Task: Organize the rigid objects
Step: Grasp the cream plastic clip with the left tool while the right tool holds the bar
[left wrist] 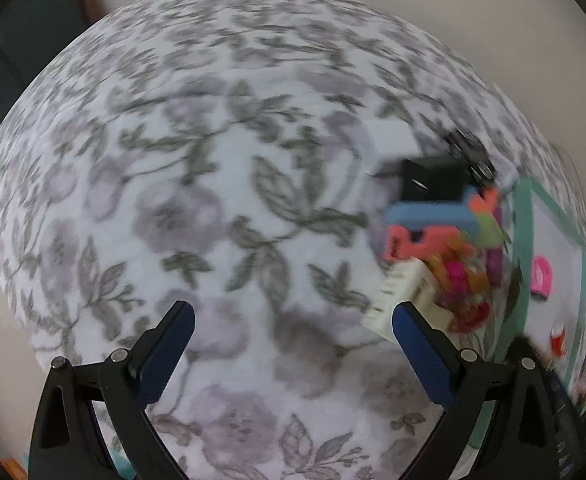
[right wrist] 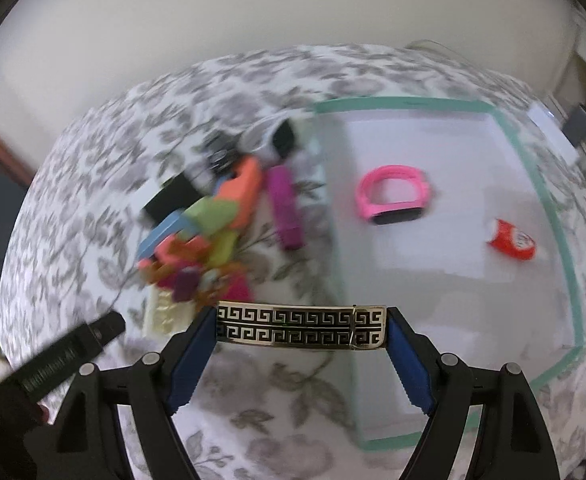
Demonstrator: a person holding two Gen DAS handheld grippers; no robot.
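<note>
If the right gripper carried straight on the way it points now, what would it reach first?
Probably the bare grey mat with the green border; the right gripper, shut on the gold patterned bar, points over it. The pink band lies further on. Depth is unclear.

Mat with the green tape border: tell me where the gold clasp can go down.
Bare mat lies just ahead of the right tongs holding the clasp, below the pink band and red piece. The far strip behind the band is free too. The toy pile left of the mat is crowded.
</note>
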